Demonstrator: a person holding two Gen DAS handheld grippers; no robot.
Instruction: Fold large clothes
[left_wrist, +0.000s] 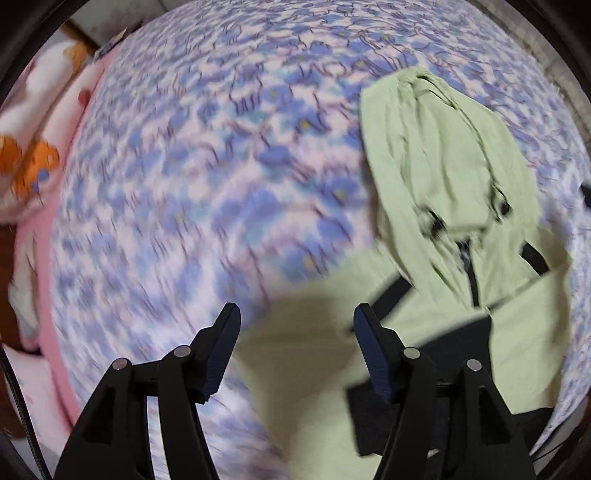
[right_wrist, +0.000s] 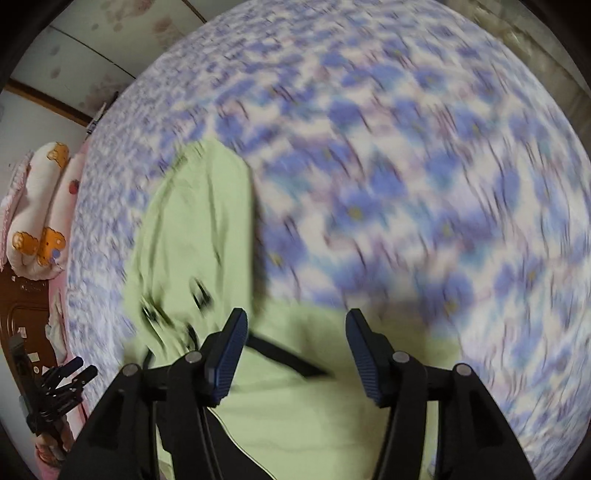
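A light green hooded jacket with black trim and a black panel lies on a bed covered by a blue floral sheet. Its hood points away from me. My left gripper is open and empty, above the jacket's left shoulder and sleeve. In the right wrist view the jacket lies low and left. My right gripper is open and empty above the jacket's right shoulder. The left gripper shows small at the far left edge of that view. Both views are motion-blurred.
A pink and white pillow with orange bears lies at the left end of the bed; it also shows in the right wrist view. A pink bed edge runs down the left. A brown wooden headboard stands beyond.
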